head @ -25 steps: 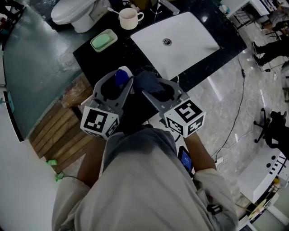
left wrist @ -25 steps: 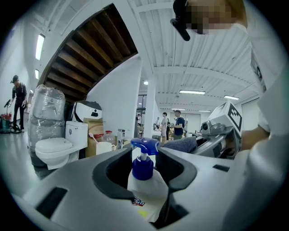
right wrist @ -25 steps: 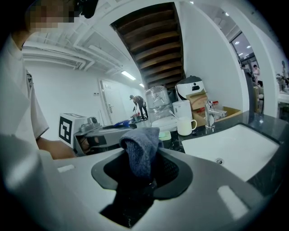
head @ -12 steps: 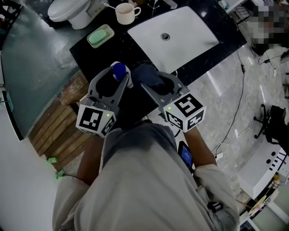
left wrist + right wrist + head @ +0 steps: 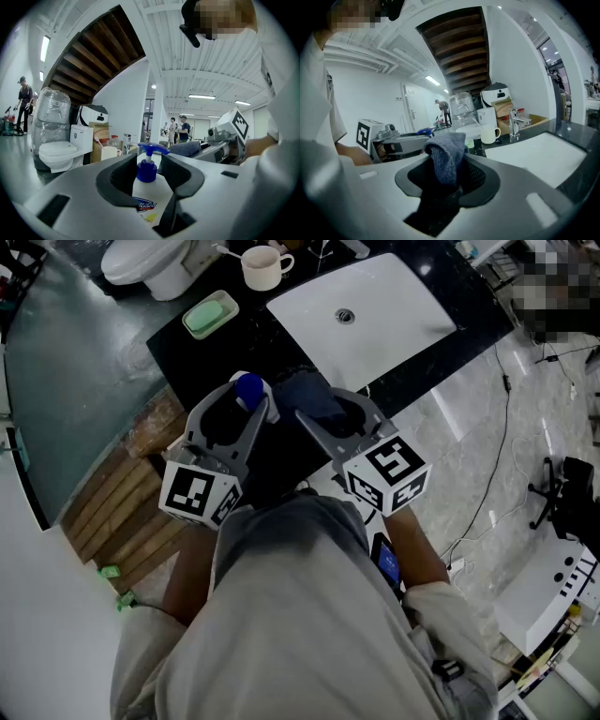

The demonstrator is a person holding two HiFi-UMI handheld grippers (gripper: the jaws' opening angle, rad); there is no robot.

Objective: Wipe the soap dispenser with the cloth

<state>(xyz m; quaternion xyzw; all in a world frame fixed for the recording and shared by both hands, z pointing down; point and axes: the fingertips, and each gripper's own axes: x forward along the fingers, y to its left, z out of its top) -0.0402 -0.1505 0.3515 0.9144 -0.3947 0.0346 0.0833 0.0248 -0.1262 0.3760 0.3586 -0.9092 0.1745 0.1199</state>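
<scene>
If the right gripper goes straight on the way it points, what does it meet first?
Probably the green soap dish, across the black counter, with the mug just right of that line. The soap dispenser in the left gripper lies left of it. Height is hard to judge.

From the head view we see only the blue pump of the soap dispenser (image 5: 247,388); the left gripper (image 5: 249,404) hides its body. In the left gripper view the jaws cover most of its label (image 5: 143,205). The lower end of the cloth (image 5: 309,399) is lost inside the right gripper (image 5: 323,418). We cannot tell whether cloth and dispenser touch. The top edge cuts off the toilet (image 5: 141,263).
</scene>
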